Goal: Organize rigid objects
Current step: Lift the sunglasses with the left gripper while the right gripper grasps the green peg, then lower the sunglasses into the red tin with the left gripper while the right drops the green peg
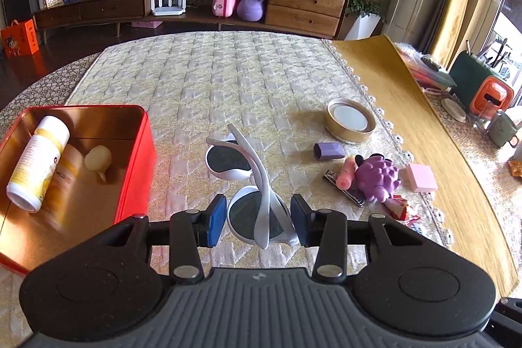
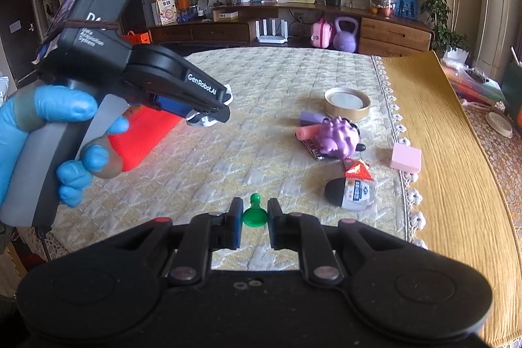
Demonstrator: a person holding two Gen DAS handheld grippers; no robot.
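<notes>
left gripper (image 1: 258,219) bottom centre of its wrist view, blue pads either side of the white-framed dark-lens sunglasses (image 1: 248,185). jaws fairly narrow, right pad looks to touch the frame, left pad has a sliver of gap; can't tell if it's a firm clamp. glasses stand tilted, one temple arm curving up toward frame centre, over the cream quilted table cover (image 1: 228,80).

open red metal tin (image 1: 135,158) at left edge, just beside the glasses. inside: white-and-yellow plastic bottle (image 1: 39,162) lying on its side, small cream rounded piece (image 1: 98,157) next to it.

right gripper (image 2: 255,217) bottom centre of its view, jaws narrow around a small green plastic pawn-shaped peg (image 2: 253,212); peg sits between the pads, contact unclear.

right of centre, clustered: round gold tin lid (image 2: 347,101), purple block (image 2: 308,118), pink tube (image 2: 306,132), purple spiky toy (image 2: 337,136) on top of metal nail clippers (image 2: 313,150). pink cube (image 2: 406,157) further right, near the lace edge. red-and-white wrapped snack (image 2: 354,186) lower, just right of the peg.

blue-gloved left hand (image 2: 58,132) on the other gripper's handle, left edge of the right wrist view.
</notes>
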